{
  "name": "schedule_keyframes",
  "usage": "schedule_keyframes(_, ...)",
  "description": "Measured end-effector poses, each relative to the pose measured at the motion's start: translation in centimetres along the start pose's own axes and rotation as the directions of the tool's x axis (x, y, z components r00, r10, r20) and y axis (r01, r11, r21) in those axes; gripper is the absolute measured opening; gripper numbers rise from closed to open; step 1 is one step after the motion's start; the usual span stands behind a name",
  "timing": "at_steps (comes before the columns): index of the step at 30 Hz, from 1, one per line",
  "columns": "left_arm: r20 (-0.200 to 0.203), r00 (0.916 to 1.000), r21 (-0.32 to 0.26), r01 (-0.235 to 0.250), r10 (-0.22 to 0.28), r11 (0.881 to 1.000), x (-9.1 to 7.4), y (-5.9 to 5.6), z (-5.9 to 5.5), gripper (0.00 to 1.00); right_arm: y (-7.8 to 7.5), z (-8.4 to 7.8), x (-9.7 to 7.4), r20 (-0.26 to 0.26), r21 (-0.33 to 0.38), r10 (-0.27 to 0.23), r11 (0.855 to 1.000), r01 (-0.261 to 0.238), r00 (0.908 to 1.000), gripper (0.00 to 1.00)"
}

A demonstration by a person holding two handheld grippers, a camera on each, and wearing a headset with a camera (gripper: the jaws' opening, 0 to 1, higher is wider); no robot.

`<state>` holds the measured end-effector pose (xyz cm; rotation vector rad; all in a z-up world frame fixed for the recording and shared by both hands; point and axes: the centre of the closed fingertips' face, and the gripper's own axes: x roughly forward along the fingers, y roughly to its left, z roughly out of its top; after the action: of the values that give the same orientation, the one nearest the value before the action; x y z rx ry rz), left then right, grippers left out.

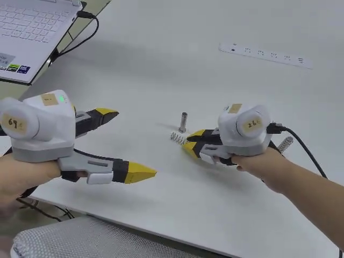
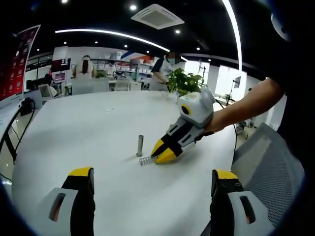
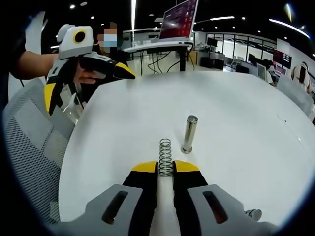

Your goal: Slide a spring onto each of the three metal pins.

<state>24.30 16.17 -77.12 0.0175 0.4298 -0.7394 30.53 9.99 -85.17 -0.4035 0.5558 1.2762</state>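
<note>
Nearest, the white-and-grey left gripper (image 1: 124,142) with yellow-tipped black jaws: the jaws are spread wide and hold nothing, hovering off the white table (image 1: 161,59), well apart from the work. Next, the matching right gripper (image 3: 166,168): its jaws are drawn narrow and nip the near end of a small silver coil spring (image 3: 165,151), whose free end points away along the jaws. Just beside the spring's far end, a short upright steel pin (image 3: 188,132) stands on its base, apart from the coil. Behind the right hand lies a small coiled metal piece (image 1: 285,143); whether it is a pin already fitted cannot be told. Farthest off are a white power strip (image 1: 266,55) and a white laptop (image 1: 29,32).

Step in hand, as judged: bringing the spring to the pin. To do it well, the coil should be lifted and tipped upright so that its open end sits square over the pin's head, then lowered straight. The grip at the very end leaves most of the bore free. A light squeeze is wise, since a hard one may flatten the coil or flick it away. The idle left gripper could steady the pin's base.
</note>
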Motion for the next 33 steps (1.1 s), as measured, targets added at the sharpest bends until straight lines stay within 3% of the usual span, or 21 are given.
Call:
schedule_keyframes(12, -0.002, 1.0, 0.001, 0.008, -0.008, 1.0, 0.0, -0.3, 0.0, 0.96, 0.1, 0.2, -0.2, 0.005, -0.036, 0.018, 0.999, -0.018, 0.9998, 0.08)
schedule_keyframes(22, 0.005, 0.9994, 0.017, 0.034, -0.035, 0.999, 1.1, -0.9, 0.9, 0.95, 0.6, 2.3, -3.5, 0.058, -0.063, 0.045, 0.997, -0.041, 0.9973, 0.08)
schedule_keyframes(33, 0.012, 0.9957, 0.055, 0.091, -0.092, 0.994, 2.7, -2.3, 2.4, 0.91, 1.0, 2.7, -7.0, 0.08, -0.056, 0.048, 0.998, -0.043, 0.9957, 0.08)
